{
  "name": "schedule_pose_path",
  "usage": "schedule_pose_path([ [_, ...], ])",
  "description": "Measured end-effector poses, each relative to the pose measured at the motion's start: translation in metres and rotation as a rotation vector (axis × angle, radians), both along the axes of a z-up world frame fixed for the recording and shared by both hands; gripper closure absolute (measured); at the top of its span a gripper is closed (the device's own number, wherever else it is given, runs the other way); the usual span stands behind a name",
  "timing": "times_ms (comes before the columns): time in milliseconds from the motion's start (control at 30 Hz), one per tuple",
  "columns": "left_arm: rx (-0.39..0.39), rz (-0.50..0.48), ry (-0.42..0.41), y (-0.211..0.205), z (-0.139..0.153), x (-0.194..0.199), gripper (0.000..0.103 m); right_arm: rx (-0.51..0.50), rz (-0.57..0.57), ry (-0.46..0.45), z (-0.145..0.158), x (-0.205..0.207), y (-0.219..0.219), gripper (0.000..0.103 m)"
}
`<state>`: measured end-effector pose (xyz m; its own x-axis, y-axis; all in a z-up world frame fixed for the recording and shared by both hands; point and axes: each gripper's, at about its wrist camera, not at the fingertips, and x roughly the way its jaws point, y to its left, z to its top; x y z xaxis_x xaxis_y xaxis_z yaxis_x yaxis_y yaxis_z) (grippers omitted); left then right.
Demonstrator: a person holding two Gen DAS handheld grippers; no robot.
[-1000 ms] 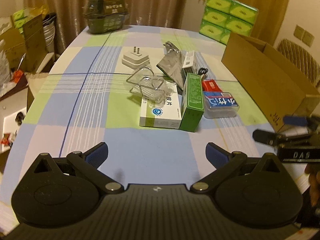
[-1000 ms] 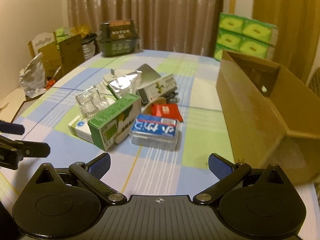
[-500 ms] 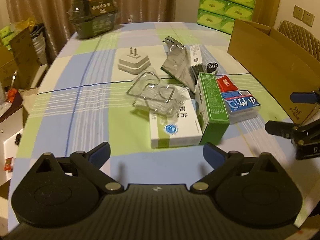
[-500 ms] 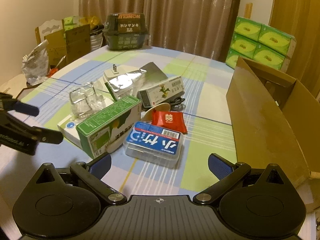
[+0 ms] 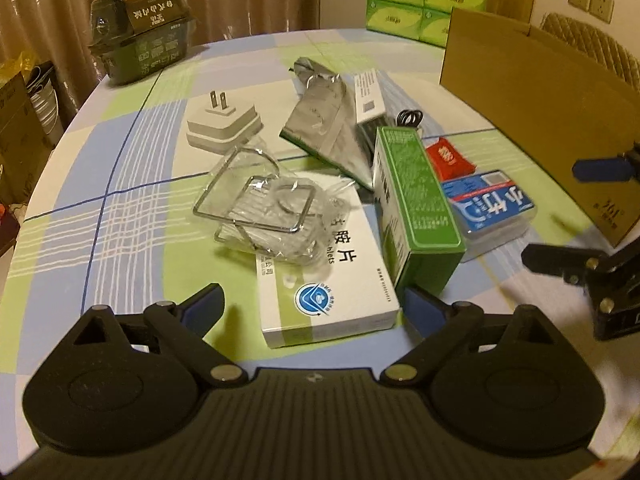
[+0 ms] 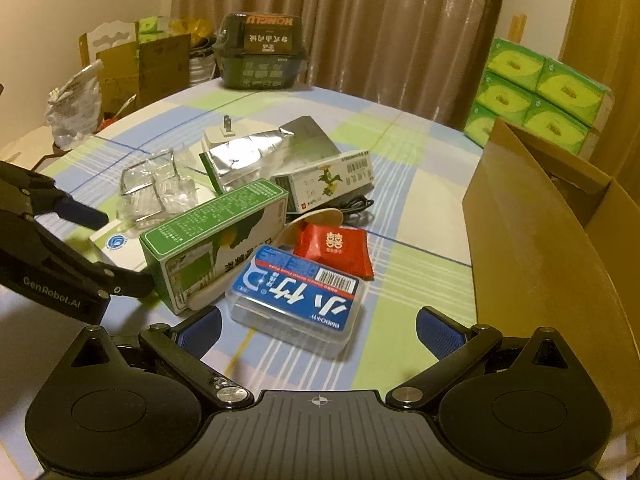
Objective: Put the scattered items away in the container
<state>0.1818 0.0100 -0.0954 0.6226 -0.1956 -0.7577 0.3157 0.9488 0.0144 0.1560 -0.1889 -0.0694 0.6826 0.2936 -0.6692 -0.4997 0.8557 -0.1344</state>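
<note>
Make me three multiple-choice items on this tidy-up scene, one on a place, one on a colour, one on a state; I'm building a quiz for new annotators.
1. Where does the wire rack in its clear bag lie?
A. Inside the cardboard box
B. Partly on the white medicine box
C. On the red packet

2. What colour is the lid label of the clear plastic case?
A. Blue
B. Yellow
C. Black

3. What is in the left gripper?
A. The white plug adapter
B. The tall green carton
C. Nothing gripped yet

Answers:
1 B: the bag overlaps the far end of the white medicine box.
2 A: the label shows blue with white characters.
3 C: the jaws are closing either side of the white medicine box's near end, pads clear of it; the white plug adapter and tall green carton lie untouched.
</note>
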Motion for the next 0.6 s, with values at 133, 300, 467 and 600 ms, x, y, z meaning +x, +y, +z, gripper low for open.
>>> schedule_pose_path([
  [133,0.006,-0.012,0.016,0.001,-0.005,0.0,0.035,-0.011,0.037,-0.008,-0.005,0.008,0.003,0.002],
  [300,0.009,-0.022,0.027,0.006,-0.003,-0.011,0.036,0.005,0.013,0.016,-0.011,0.024,0.006,0.002],
  [467,0.03,-0.026,0.049,0.005,0.003,-0.029,0.036,0.104,-0.078,0.099,-0.016,0.039,0.01,0.002],
  [600,0.024,-0.018,0.054,0.004,0.005,-0.045,0.036,0.126,-0.114,0.124,-0.021,0.043,0.016,0.002],
])
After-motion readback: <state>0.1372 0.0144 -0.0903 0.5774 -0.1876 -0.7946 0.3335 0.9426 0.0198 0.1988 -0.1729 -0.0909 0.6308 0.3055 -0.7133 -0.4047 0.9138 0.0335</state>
